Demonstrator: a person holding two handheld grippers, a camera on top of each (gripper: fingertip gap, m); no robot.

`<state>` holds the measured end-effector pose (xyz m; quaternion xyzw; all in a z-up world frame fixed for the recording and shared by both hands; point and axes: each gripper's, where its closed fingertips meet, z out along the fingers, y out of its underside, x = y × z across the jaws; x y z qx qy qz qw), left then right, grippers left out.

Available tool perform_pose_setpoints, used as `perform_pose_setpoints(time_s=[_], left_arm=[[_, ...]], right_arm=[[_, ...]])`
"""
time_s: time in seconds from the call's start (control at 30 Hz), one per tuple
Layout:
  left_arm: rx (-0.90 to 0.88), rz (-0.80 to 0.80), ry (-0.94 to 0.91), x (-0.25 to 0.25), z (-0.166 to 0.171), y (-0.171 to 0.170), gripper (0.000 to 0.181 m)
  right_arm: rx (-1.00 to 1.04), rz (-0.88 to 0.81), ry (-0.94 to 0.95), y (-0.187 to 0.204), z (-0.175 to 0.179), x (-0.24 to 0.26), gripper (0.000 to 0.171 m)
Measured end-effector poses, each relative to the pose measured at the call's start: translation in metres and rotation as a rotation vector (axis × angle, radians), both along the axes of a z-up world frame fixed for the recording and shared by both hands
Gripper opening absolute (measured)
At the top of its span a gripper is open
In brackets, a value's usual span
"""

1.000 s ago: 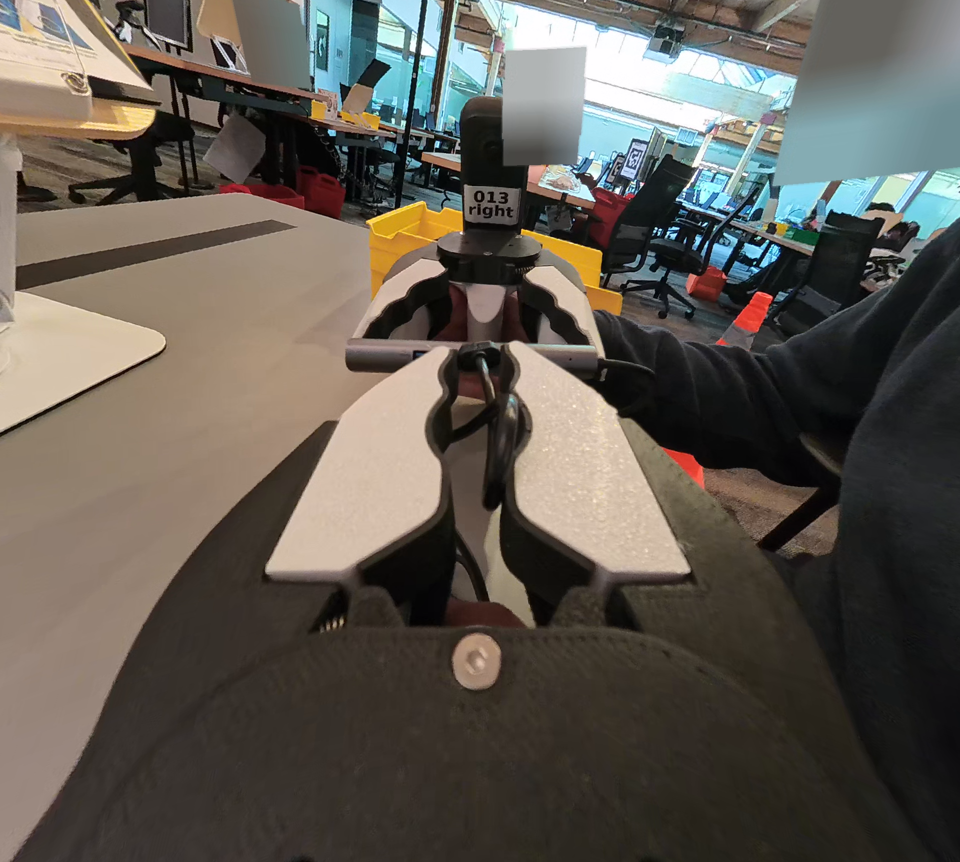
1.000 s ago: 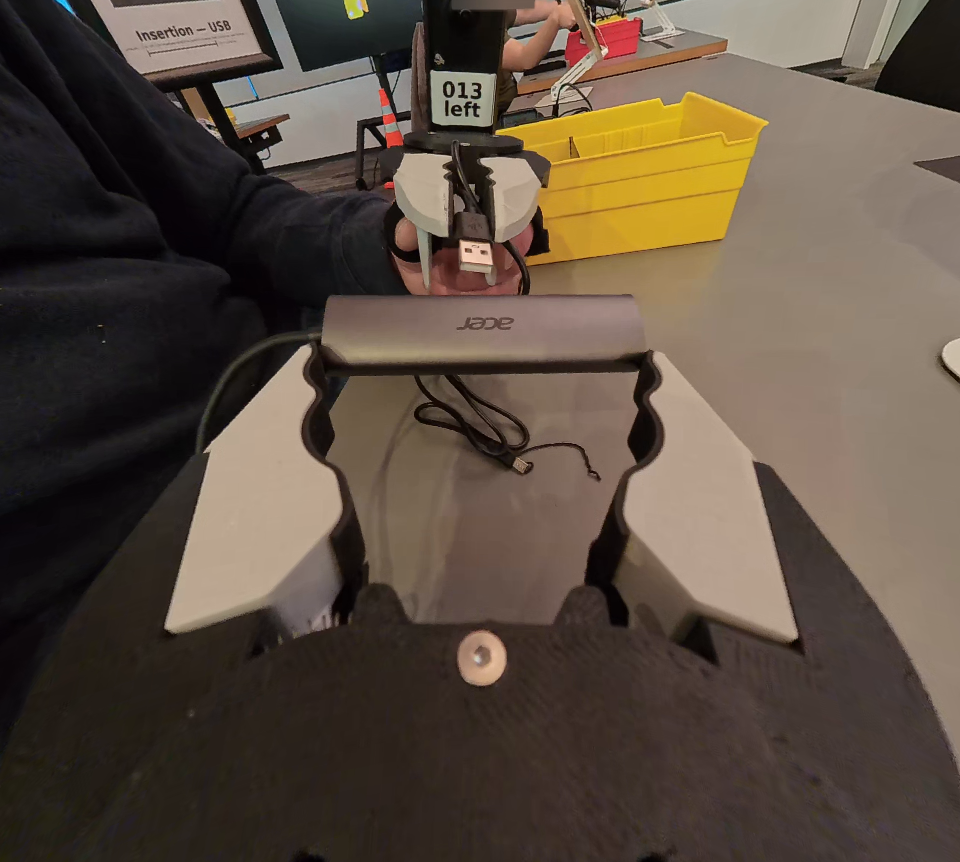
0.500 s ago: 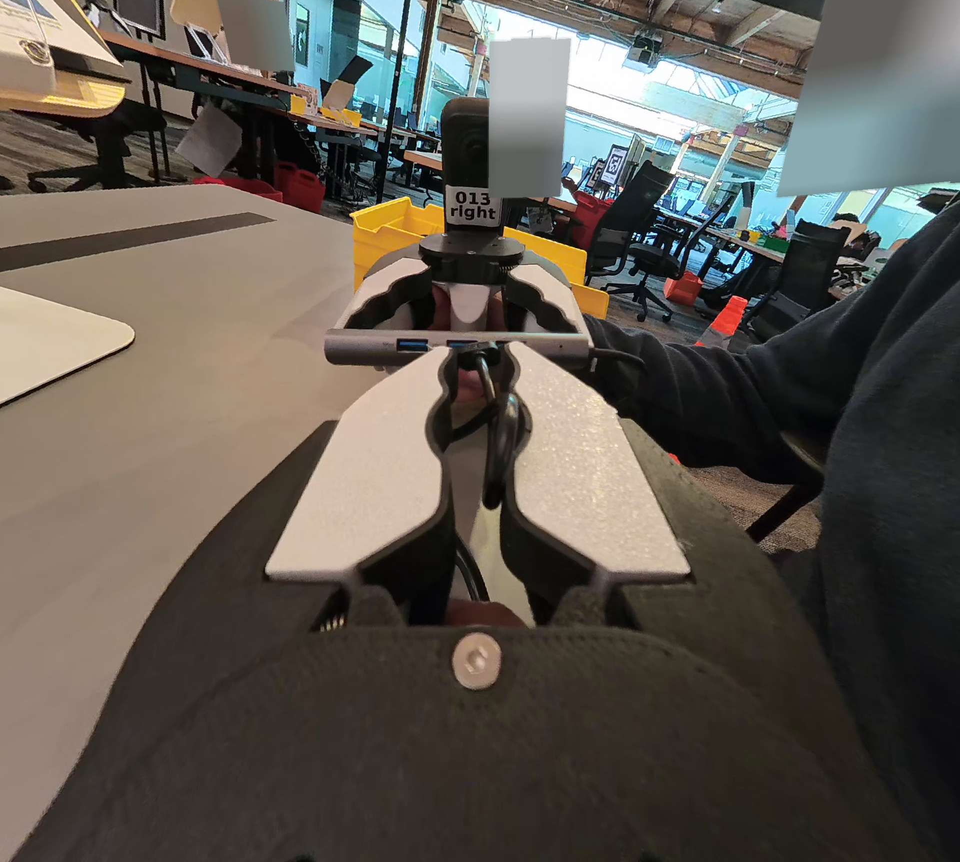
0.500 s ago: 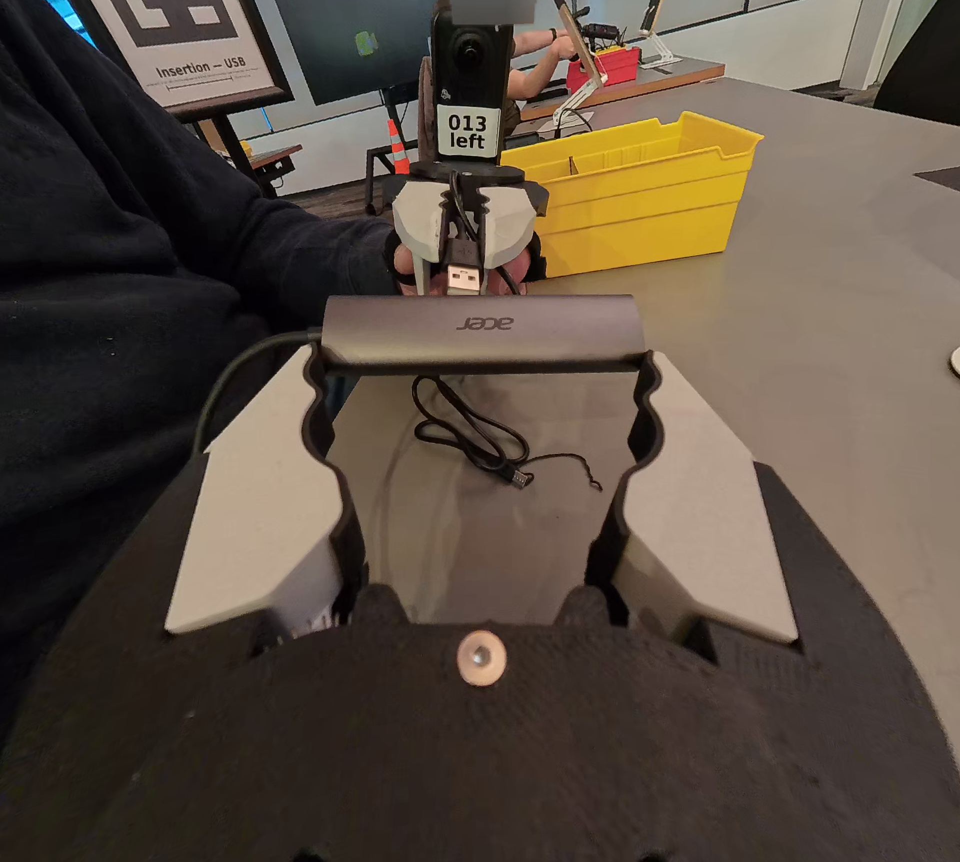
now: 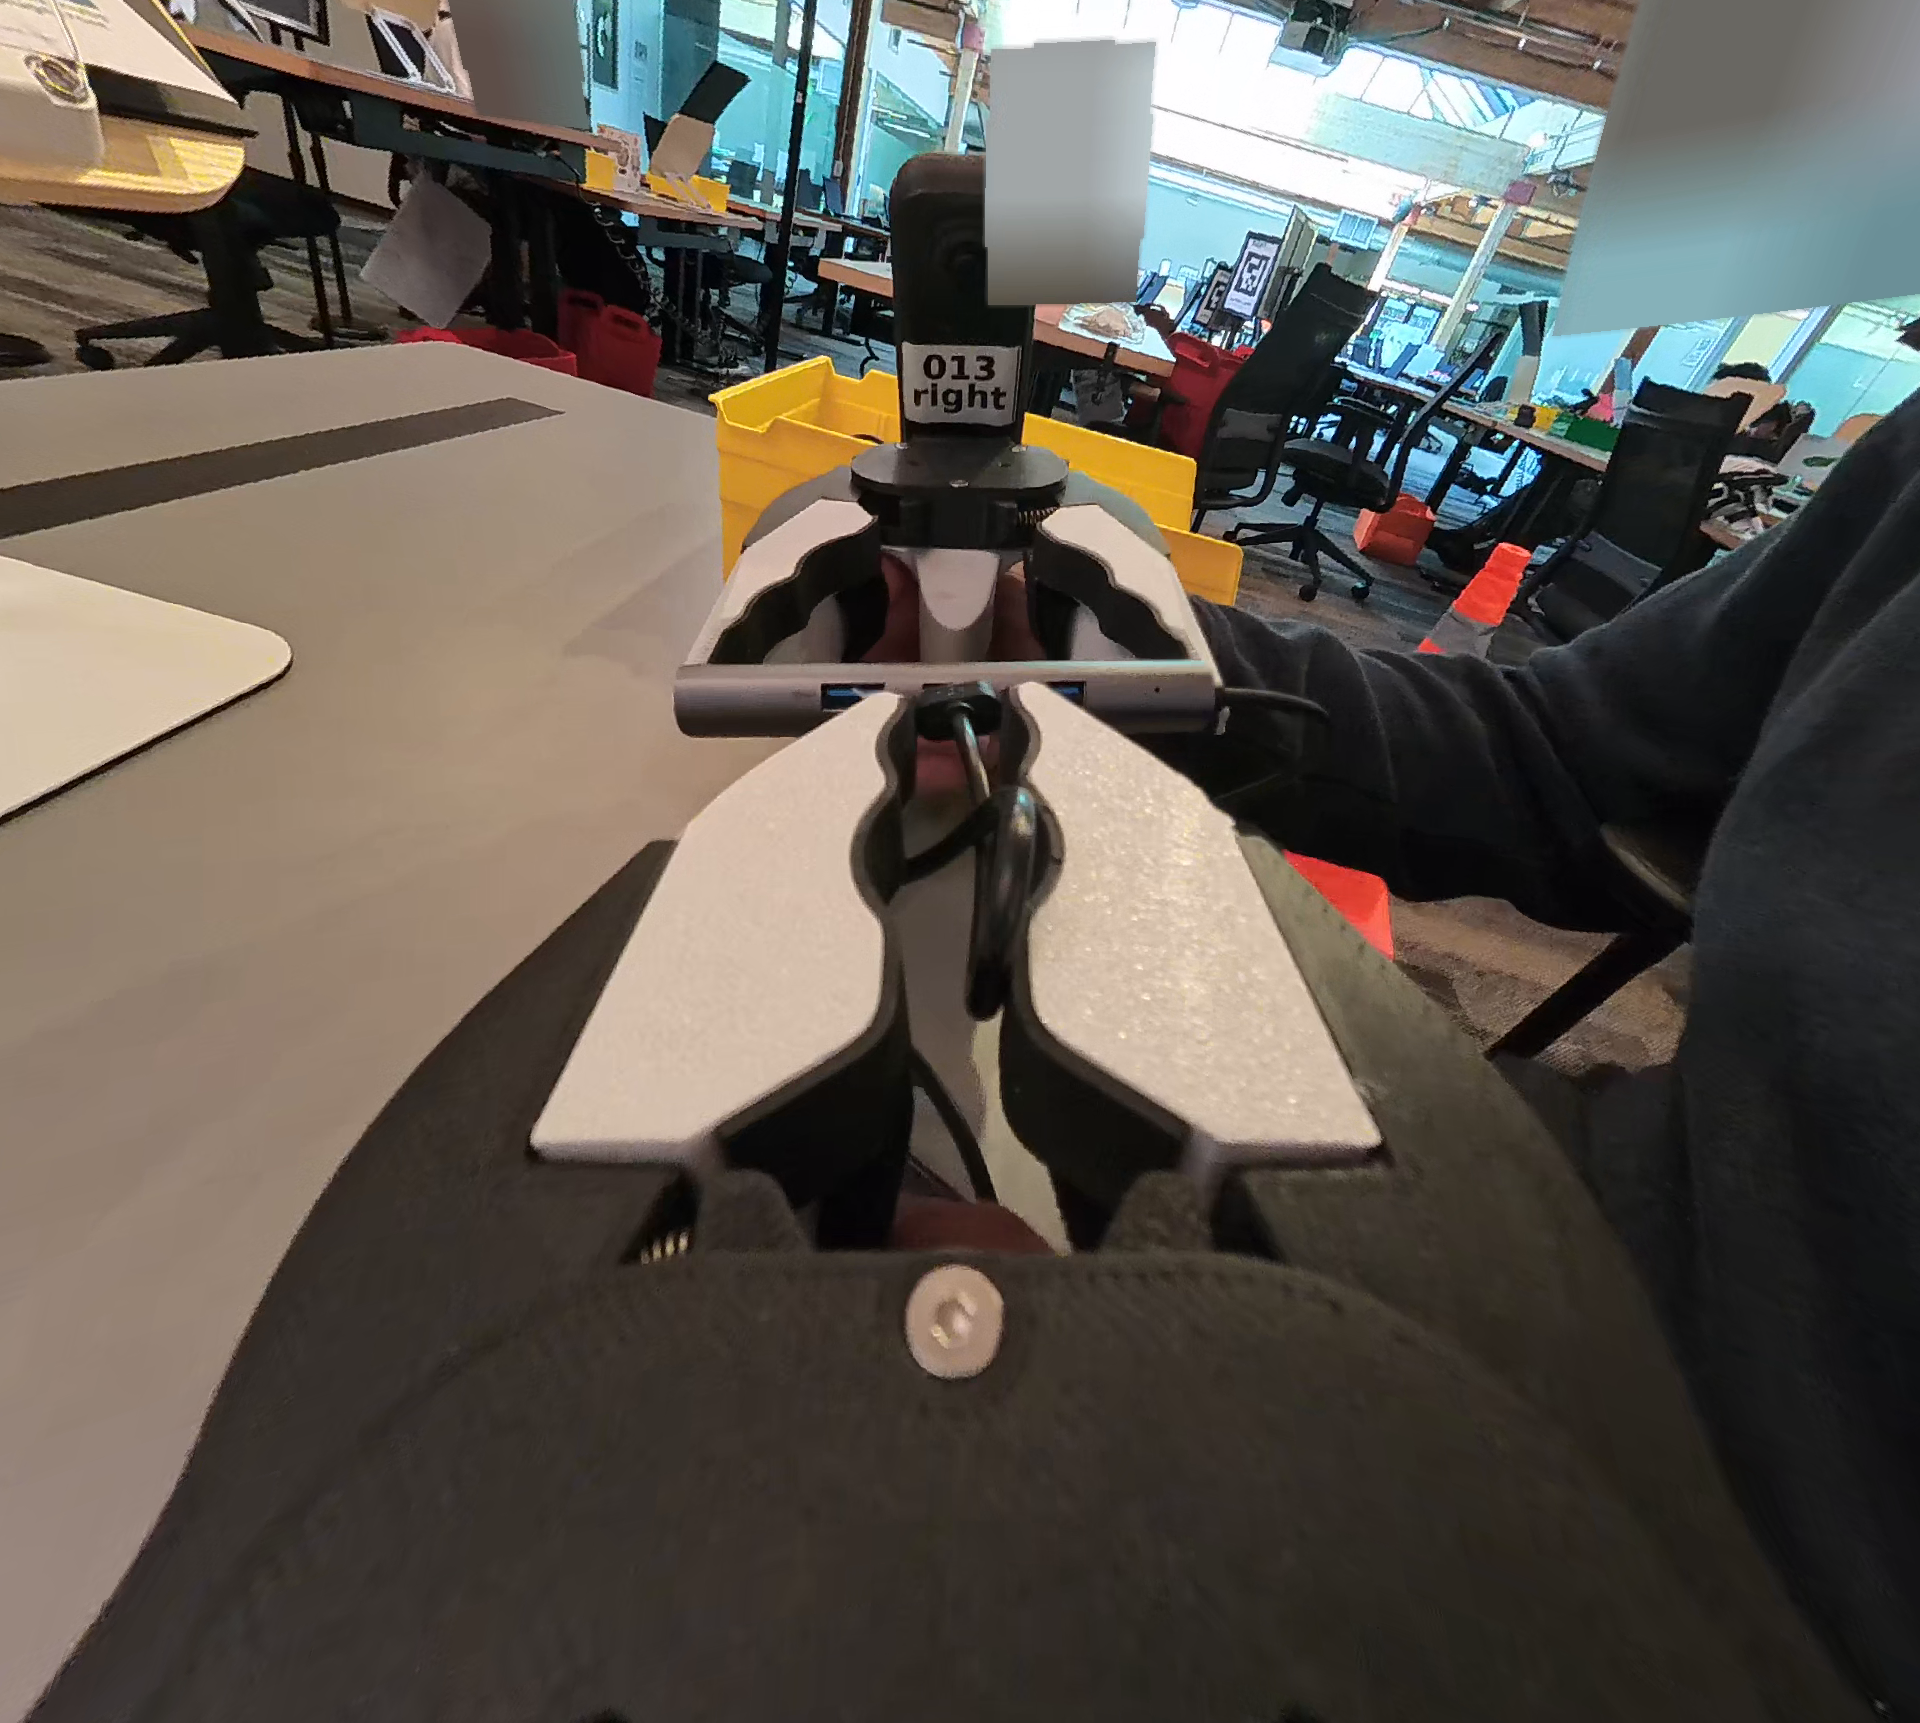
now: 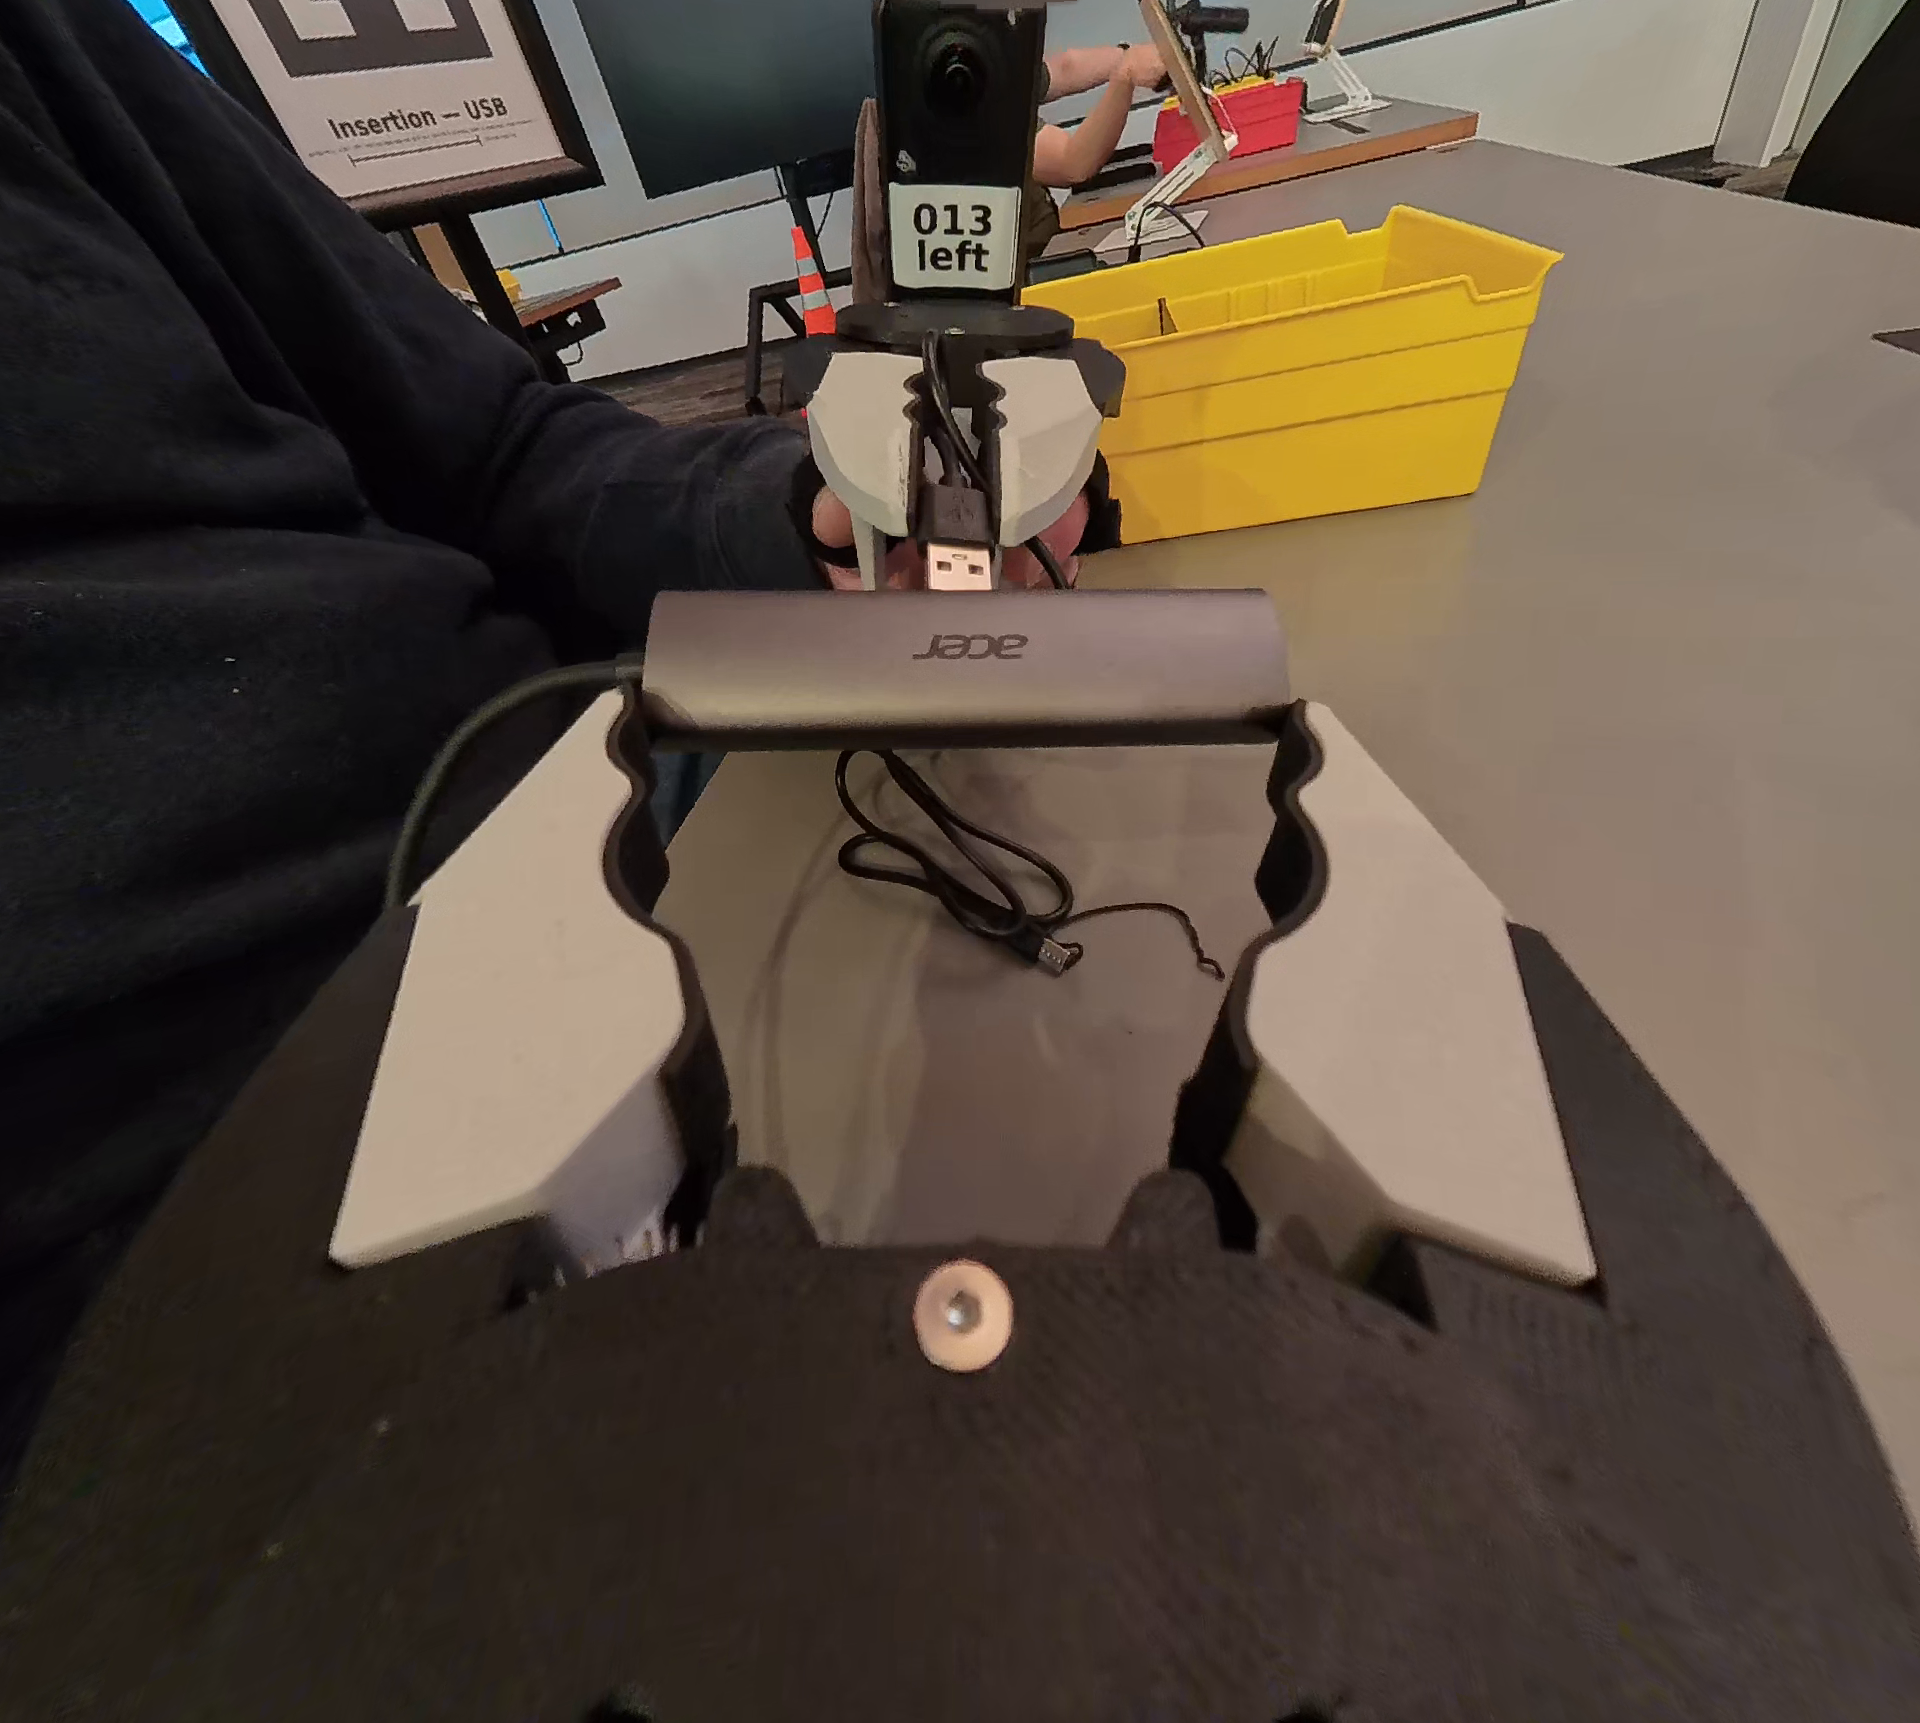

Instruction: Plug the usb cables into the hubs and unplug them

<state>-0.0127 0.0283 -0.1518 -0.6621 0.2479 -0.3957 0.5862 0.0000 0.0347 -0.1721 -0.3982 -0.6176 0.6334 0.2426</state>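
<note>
My right gripper [image 6: 966,728] is shut on a grey USB hub [image 6: 966,650], held crosswise between its fingertips above the grey table [image 6: 1610,686]. My left gripper [image 5: 956,712] faces it and is shut on the black USB cable's plug [image 5: 951,699]. The plug sits at the hub's [image 5: 1143,702] port side between two blue ports. In the right wrist view the metal plug end [image 6: 958,570] still shows at the hub's far edge, held by the left gripper [image 6: 951,520]. How deep it sits I cannot tell. The cable's loose end [image 6: 1055,951] lies on the table below.
A yellow bin [image 6: 1299,395] stands on the table behind the left gripper; it also shows in the left wrist view [image 5: 779,447]. A white stand base [image 5: 104,686] lies at the left. A person's dark sleeves [image 6: 260,530] flank both grippers at the table's edge. Less than 4 cm separates the two grippers' tips.
The left gripper has brought the plug closer to the hub: the gap seen earlier has closed and the plug now meets the hub's port side. The hub has stayed gripped.
</note>
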Motion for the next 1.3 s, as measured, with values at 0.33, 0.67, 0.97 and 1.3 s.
perform_pose_setpoints(time_s=[0.33, 0.67, 0.97, 1.3], left_arm=[[0.009, -0.031, 0.078, 0.002, -0.004, -0.004, 0.015], [0.022, -0.049, 0.14, 0.006, -0.008, -0.006, 0.015], [0.02, -0.032, 0.149, 0.005, -0.012, -0.004, 0.015], [0.009, -0.028, 0.125, 0.005, -0.015, -0.004, 0.016]], right_arm=[[0.0, 0.031, -0.02, -0.004, -0.004, 0.002, 0.116], [-0.008, 0.058, -0.038, -0.008, -0.006, 0.004, 0.116], [0.009, 0.046, -0.052, -0.006, -0.01, 0.003, 0.116], [0.009, 0.047, -0.056, -0.005, -0.012, 0.002, 0.116]])
